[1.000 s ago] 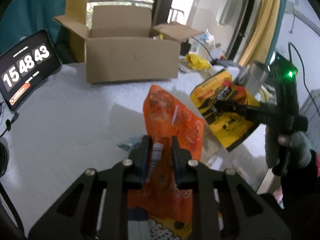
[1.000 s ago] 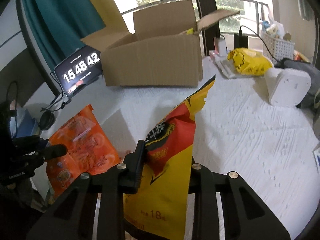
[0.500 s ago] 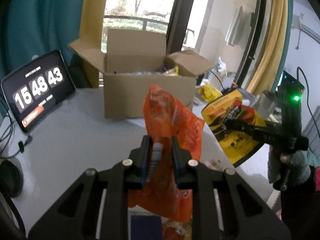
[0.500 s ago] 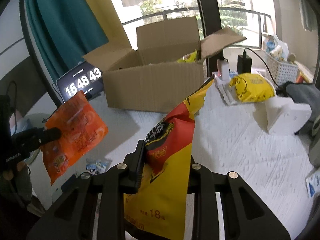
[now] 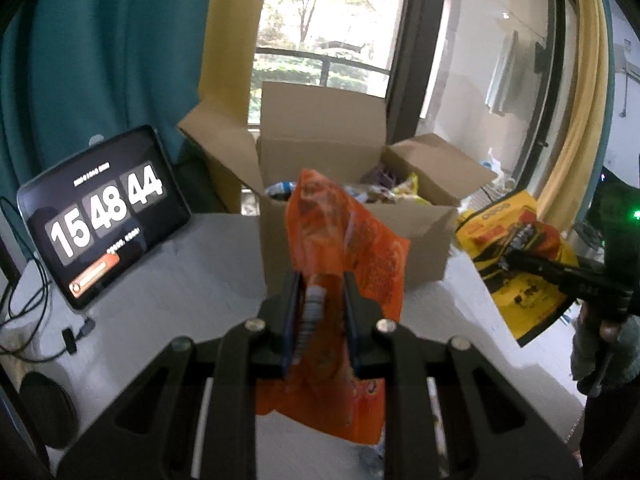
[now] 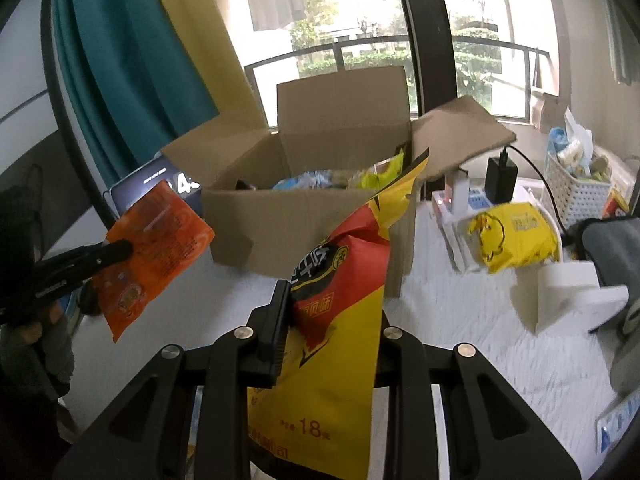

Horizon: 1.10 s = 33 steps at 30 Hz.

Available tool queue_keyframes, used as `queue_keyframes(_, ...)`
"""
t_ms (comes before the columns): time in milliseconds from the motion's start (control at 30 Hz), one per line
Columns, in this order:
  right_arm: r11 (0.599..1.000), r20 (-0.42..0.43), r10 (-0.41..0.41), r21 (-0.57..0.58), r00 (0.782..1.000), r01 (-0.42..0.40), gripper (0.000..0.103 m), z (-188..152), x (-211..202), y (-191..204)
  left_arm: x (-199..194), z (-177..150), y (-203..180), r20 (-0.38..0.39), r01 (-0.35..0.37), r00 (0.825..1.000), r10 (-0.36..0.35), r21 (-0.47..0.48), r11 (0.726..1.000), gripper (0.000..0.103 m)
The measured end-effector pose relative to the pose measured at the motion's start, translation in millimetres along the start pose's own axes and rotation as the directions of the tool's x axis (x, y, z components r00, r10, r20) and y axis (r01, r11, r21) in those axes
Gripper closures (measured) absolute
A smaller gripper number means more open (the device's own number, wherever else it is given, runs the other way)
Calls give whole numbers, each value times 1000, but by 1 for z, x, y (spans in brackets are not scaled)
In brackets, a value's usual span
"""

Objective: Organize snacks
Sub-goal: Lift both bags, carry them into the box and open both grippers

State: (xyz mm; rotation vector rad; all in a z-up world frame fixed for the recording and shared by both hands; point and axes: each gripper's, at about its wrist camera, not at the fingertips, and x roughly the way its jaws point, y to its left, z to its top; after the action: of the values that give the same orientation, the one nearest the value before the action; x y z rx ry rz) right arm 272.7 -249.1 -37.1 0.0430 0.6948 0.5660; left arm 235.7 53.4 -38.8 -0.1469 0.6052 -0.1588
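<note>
My left gripper [image 5: 318, 312] is shut on an orange snack bag [image 5: 344, 240] and holds it in the air in front of the open cardboard box [image 5: 352, 236]. The bag and gripper also show in the right wrist view [image 6: 156, 236]. My right gripper [image 6: 332, 320] is shut on a yellow and red snack bag [image 6: 340, 312], held up just before the box [image 6: 304, 216]. This bag shows at the right of the left wrist view [image 5: 516, 264]. Several snack packs lie inside the box.
A tablet [image 5: 100, 216] showing 15:48:44 leans at the left of the box. A yellow packet [image 6: 516, 236], a white device [image 6: 576, 300], a charger [image 6: 500, 180] and a white basket [image 6: 580, 188] are on the white table [image 6: 460, 340] to the right.
Both grippers have risen and moved toward the box with their bags. The inside of the box now shows. The clock went from 15:48:43 to 15:48:44.
</note>
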Motion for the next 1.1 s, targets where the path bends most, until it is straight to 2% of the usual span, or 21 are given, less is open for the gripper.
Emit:
queue_keyframes(267, 1000, 29, 7, -31, 1000, -7, 74, 31, 17, -1, 9, 23, 3, 38, -11, 999, 10, 30, 999, 82)
queue_keyframes(667, 997, 75, 2, -71, 997, 3, 74, 74, 46, -3, 35, 75, -10, 143, -56, 989, 40, 106, 993, 82)
queue_keyframes(900, 997, 106, -10, -78, 994, 18, 74, 96, 65, -8, 60, 100, -6, 175, -59, 984, 41, 102, 993, 82)
queue_keyframes(1100, 995, 136, -28, -91, 990, 41, 74, 114, 85, -4, 92, 119, 2, 172, -64, 984, 49, 82, 995, 82)
